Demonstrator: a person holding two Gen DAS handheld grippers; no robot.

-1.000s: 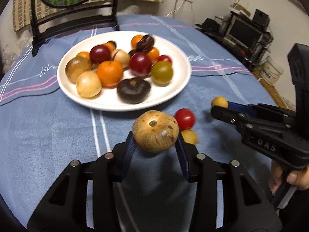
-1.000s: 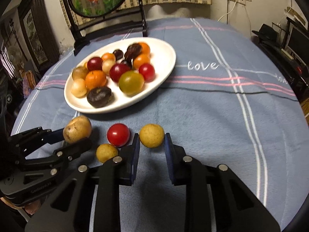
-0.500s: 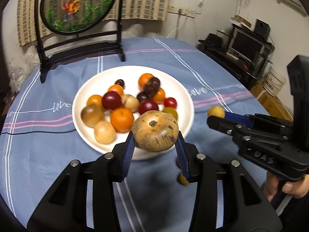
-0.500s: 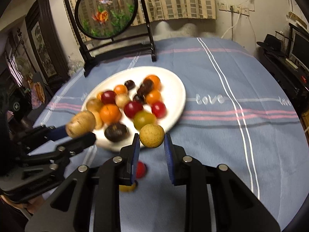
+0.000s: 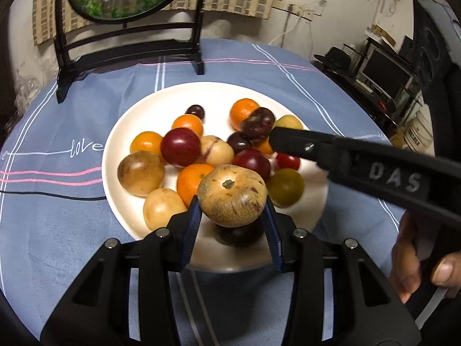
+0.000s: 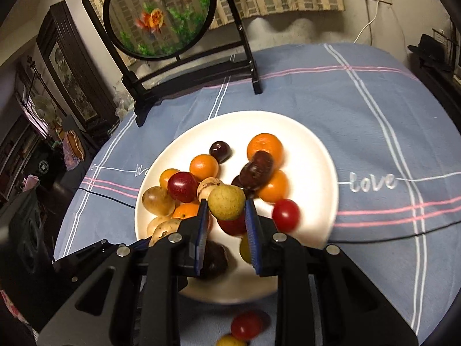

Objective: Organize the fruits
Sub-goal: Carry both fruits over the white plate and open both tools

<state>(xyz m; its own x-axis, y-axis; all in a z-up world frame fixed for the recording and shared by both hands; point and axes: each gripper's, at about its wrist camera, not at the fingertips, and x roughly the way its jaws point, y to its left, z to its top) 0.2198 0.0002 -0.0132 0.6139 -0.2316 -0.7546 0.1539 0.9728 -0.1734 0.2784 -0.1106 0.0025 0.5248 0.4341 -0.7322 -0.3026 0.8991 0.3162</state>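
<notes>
While over plate [image 5: 121,132], L gripper [image 5: 232,219] clamps brown fruit [image 5: 232,199] btwn fingers; R gripper [image 6: 226,225] clamps yellow fruit [image 6: 226,202].

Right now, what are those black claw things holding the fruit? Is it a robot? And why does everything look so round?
No robot: a person holds two grabbing tools, one in each hand. Each tool carries a small wide-eyed camera looking along its two fingers, which bends the picture round. One picture comes from the left tool, one from the right. The left gripper squeezes a speckled brown fruit. The right gripper squeezes a small yellow-green fruit. Both hang over a white plate piled with fruit, on a blue tablecloth. A red tomato and a yellow fruit still lie on the cloth beside the plate.
</notes>
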